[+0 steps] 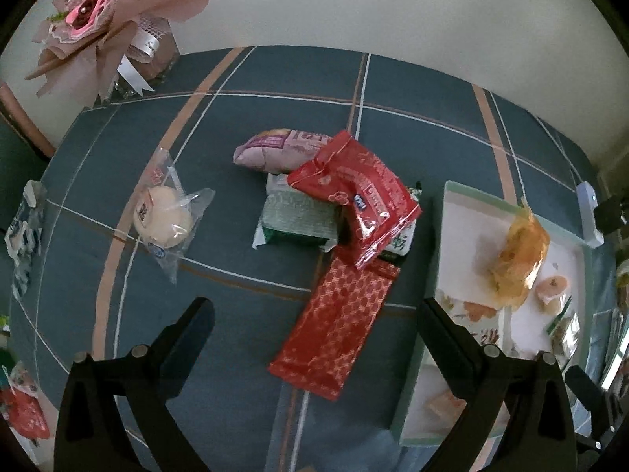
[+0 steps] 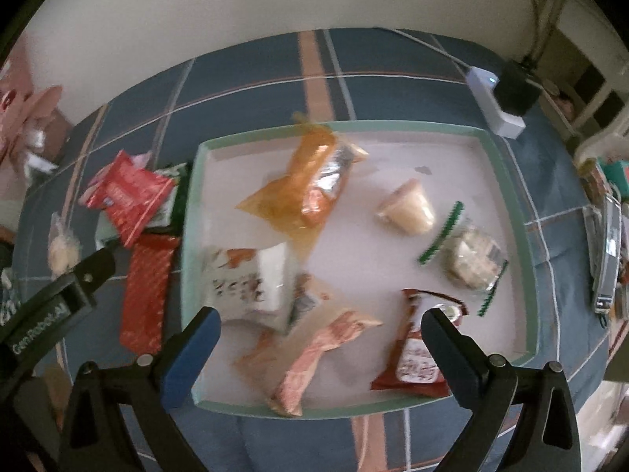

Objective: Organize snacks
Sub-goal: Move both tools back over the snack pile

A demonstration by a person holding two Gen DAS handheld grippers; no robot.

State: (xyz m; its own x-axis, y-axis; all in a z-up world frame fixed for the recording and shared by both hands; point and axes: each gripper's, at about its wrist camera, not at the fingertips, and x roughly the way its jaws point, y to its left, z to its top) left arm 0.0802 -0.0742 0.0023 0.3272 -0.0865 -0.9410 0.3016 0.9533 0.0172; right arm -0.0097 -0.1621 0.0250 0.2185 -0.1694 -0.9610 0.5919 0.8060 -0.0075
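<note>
My left gripper (image 1: 314,310) is open and holds nothing, hanging over a long red patterned packet (image 1: 338,326) on the blue plaid cloth. Beyond it lie a shiny red packet (image 1: 354,192), a green packet (image 1: 295,220) and a purple packet (image 1: 275,149) in a loose pile. A clear-wrapped round bun (image 1: 163,216) lies apart to the left. My right gripper (image 2: 320,316) is open and empty above the white tray with a green rim (image 2: 393,126). The tray holds an orange bag (image 2: 302,192), a white packet (image 2: 251,279), a pink packet (image 2: 318,358), a dark red packet (image 2: 416,358) and small wrapped cakes (image 2: 471,259).
A pink paper bouquet (image 1: 98,19) stands at the table's far left corner. A white power strip with a black plug (image 2: 495,102) lies behind the tray. More packets lie at the left table edge (image 1: 23,236). Clutter lines the right edge (image 2: 605,236).
</note>
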